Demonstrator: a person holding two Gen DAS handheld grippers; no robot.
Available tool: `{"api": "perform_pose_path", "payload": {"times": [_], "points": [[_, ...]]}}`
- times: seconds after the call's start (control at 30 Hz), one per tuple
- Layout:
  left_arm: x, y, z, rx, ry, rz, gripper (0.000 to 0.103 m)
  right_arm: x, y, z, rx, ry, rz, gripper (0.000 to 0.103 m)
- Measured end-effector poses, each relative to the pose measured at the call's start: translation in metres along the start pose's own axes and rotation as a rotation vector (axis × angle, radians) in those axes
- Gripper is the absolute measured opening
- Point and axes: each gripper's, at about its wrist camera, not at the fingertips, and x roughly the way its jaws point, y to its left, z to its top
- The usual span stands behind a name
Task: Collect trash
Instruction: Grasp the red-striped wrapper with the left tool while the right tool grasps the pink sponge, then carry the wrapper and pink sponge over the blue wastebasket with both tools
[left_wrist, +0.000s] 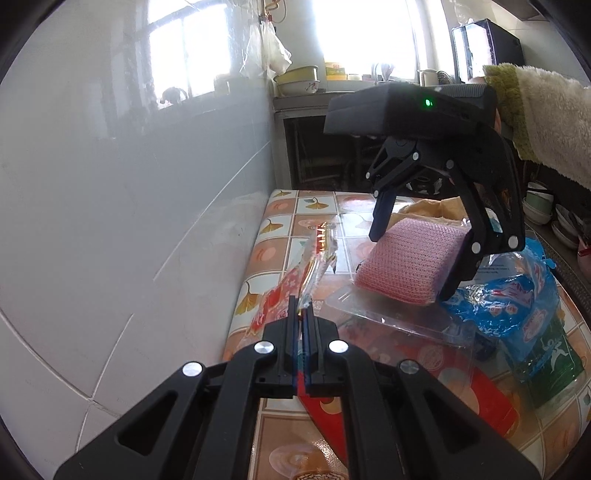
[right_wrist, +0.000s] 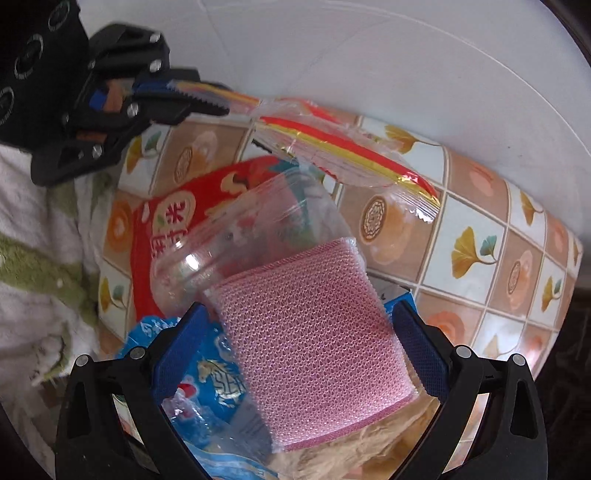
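Observation:
My left gripper (left_wrist: 303, 314) is shut on a clear wrapper with red and gold stripes (left_wrist: 314, 258), holding it above the tiled table; the wrapper (right_wrist: 343, 151) and the left gripper (right_wrist: 207, 103) also show in the right wrist view. My right gripper (right_wrist: 301, 328) is closed on a pink mesh sponge (right_wrist: 314, 328), its blue pads (right_wrist: 417, 347) against both sides. The sponge (left_wrist: 410, 258) and right gripper (left_wrist: 413, 266) appear in the left wrist view, over a clear plastic blister tray (left_wrist: 399, 317).
On the flower-tiled table (left_wrist: 280, 221) lie a red snack bag (right_wrist: 166, 229), a blue plastic bag (left_wrist: 517, 302), a green packet (left_wrist: 550, 365) and a clear plastic cup (right_wrist: 258, 229). A grey wall (left_wrist: 129, 184) runs along the table's left side. A shelf with bowls (left_wrist: 299, 81) stands behind.

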Motion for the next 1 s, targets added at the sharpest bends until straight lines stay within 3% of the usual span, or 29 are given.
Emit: {"api": "perform_pose_path", "payload": {"times": [0.2,0.3,0.37,0.43,0.53,0.67,0.8,0.87,1.0], "points": [[-0.002,0.001,-0.003,-0.01,-0.005,0.003,0.001,0.025,-0.009,0.008,0.018,0.065,0.027,0.095],[-0.006,0.0,-0.003,-0.018,-0.011,0.008,0.001,0.021,-0.017,0.008,0.066,0.023,0.04,0.094],[-0.008,0.0,-0.003,-0.022,-0.018,0.013,0.001,0.011,-0.02,0.006,0.085,-0.018,0.037,0.082],[-0.012,0.0,-0.005,-0.03,-0.025,0.021,0.001,-0.004,-0.021,0.004,0.112,-0.081,0.012,0.081],[-0.017,0.004,-0.003,-0.063,-0.038,0.035,0.001,-0.03,-0.018,-0.003,0.158,-0.198,-0.022,0.079],[-0.031,0.009,0.001,-0.105,-0.072,0.054,0.001,-0.072,-0.013,-0.021,0.261,-0.382,-0.132,0.079],[-0.056,0.011,0.006,-0.17,-0.13,0.047,0.001,-0.119,0.004,-0.055,0.441,-0.651,-0.242,0.079],[-0.068,0.013,0.01,-0.204,-0.158,0.043,0.001,-0.143,0.013,-0.081,0.573,-0.809,-0.264,0.079],[-0.092,0.01,0.02,-0.26,-0.191,0.007,0.001,-0.174,0.042,-0.129,0.756,-1.019,-0.286,0.079]]}}
